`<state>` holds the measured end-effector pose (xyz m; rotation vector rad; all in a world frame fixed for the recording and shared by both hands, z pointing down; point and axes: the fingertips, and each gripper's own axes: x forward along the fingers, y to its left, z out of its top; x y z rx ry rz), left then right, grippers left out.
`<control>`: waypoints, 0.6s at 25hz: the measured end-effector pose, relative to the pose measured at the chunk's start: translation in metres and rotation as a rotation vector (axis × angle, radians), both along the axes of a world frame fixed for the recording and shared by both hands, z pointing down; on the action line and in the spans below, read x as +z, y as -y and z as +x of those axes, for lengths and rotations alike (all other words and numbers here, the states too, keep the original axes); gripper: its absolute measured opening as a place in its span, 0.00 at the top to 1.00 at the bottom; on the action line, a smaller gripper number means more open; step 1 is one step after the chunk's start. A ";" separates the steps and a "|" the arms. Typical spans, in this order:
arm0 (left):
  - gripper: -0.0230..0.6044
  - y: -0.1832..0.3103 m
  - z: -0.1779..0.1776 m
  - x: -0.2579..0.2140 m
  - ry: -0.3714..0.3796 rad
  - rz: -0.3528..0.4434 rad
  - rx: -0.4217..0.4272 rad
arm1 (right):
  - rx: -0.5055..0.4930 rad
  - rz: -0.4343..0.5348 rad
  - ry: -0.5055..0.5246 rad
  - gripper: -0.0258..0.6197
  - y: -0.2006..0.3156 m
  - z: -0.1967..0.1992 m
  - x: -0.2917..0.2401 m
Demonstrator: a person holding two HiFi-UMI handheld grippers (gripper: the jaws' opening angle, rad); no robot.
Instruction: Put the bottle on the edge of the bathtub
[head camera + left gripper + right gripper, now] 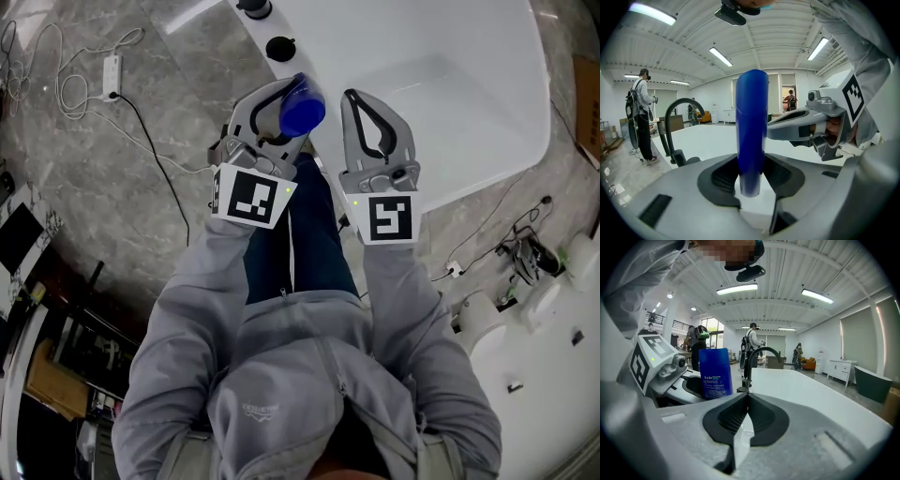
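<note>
**Q:** What is the largest thing shown?
**A:** The white bathtub (469,141). Its near edge lies just ahead of the person, and the black tap (255,7) stands at that edge's left end.

**Q:** Why are the left tongs (292,105) level?
**A:** They are clamped round the blue bottle (304,111) and hold it upright over the near edge. Its base appears not yet to rest there, and keeping it upright lets it stand once released.

**Q:** And the right tongs (354,98)?
**A:** Their jaws are together with nothing between them. They sit beside the bottle, probably only in reserve.
</note>
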<state>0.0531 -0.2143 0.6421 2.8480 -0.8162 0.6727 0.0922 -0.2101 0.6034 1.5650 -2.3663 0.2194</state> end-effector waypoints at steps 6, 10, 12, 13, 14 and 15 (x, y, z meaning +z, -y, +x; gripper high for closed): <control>0.71 0.006 0.003 0.026 0.018 -0.010 0.014 | 0.007 -0.021 0.005 0.96 0.007 0.002 0.019; 0.71 0.007 0.007 0.034 0.025 -0.003 0.016 | 0.001 -0.033 0.004 0.96 0.007 0.001 0.025; 0.71 0.007 0.009 0.038 0.034 -0.002 0.021 | 0.002 -0.033 0.009 0.96 0.007 0.001 0.027; 0.71 0.007 0.009 0.040 0.037 -0.005 0.024 | 0.003 -0.034 0.011 0.96 0.006 0.001 0.027; 0.71 0.007 0.009 0.042 0.038 -0.009 0.025 | 0.003 -0.037 0.010 0.96 0.005 0.001 0.027; 0.71 0.007 0.009 0.043 0.038 -0.013 0.024 | 0.005 -0.040 0.009 0.96 0.005 0.002 0.028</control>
